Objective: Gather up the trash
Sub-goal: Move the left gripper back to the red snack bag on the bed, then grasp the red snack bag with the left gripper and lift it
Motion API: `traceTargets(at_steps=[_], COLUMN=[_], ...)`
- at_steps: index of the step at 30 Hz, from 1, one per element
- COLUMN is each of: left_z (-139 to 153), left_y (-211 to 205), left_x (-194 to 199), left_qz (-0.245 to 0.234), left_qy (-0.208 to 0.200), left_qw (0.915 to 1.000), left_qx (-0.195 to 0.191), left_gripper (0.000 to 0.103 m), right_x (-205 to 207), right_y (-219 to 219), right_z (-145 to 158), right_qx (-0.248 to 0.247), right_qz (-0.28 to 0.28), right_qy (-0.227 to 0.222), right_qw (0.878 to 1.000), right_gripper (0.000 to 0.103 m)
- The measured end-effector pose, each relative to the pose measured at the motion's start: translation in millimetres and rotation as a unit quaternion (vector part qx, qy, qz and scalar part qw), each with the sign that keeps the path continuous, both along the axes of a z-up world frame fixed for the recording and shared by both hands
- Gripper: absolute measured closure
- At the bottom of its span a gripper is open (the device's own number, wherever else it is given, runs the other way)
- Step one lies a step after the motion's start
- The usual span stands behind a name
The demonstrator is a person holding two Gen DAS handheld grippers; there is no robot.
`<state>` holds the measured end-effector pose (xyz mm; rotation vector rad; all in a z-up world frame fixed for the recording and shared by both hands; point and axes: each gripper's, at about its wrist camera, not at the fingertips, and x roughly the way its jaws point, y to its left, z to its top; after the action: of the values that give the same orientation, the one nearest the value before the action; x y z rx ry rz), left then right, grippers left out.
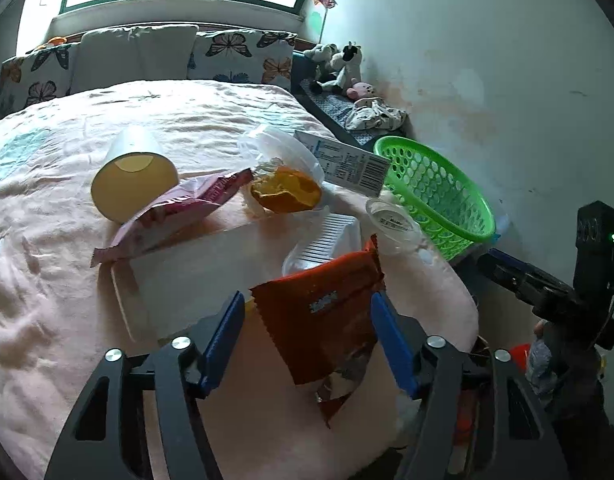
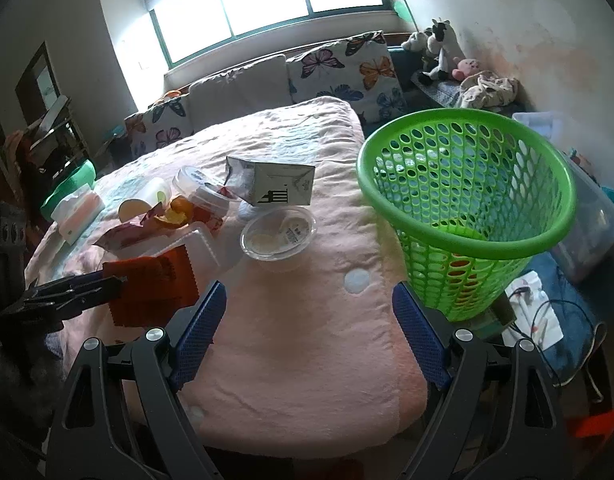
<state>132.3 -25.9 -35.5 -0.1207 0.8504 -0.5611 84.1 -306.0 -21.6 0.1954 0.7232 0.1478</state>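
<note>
Trash lies on the pink bed. An orange-red snack wrapper (image 1: 327,316) sits between the open fingers of my left gripper (image 1: 309,312); the blue pads are apart from it. Farther off lie a paper cup (image 1: 133,178), a pink wrapper (image 1: 175,216), an orange peel (image 1: 285,192), a clear lidded cup (image 1: 391,220) and a carton (image 1: 347,164). The green basket (image 2: 467,204) stands at the bed's right edge. My right gripper (image 2: 307,304) is open and empty over bare blanket, left of the basket. It sees the wrapper (image 2: 155,284) and clear cup (image 2: 279,232).
A white flat tray (image 1: 179,280) lies under the trash. A tissue box (image 2: 77,212) sits at the bed's far left. Stuffed toys (image 2: 439,48) and cloth lie on a side shelf by the wall. Cables and papers lie on the floor at right (image 2: 535,312).
</note>
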Motion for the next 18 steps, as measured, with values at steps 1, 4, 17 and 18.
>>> traceTargets(at_steps=[1, 4, 17, 18], left_z=[-0.4, -2.3, 10.9, 13.0], left_y=[-1.7, -5.1, -4.7, -4.0], left_x=[-0.7, -2.1, -25.6, -28.1], left_qz=[-0.003, -0.007, -0.014, -0.016], left_qy=[-0.001, -0.005, -0.028, -0.032], left_qw=[1.0, 0.9999, 0.9995, 0.9994], left_qx=[0.001, 0.006, 0.002, 0.0], left_gripper=[0.047, 0.054, 0.098, 0.098], right_x=[-0.1, -0.3, -0.3, -0.5], right_y=[-0.2, -0.2, 5.6, 6.5], right_z=[-0.1, -1.0, -3.5, -3.4], right_qx=[0.0, 0.001, 0.0, 0.0], right_qz=[0.0, 0.0, 0.01, 0.011], right_qy=[0.0, 0.002, 0.005, 0.005], right_qw=[1.0, 1.0, 1.0, 1.0], right_gripper=[0.018, 0.018, 0.018, 0.018])
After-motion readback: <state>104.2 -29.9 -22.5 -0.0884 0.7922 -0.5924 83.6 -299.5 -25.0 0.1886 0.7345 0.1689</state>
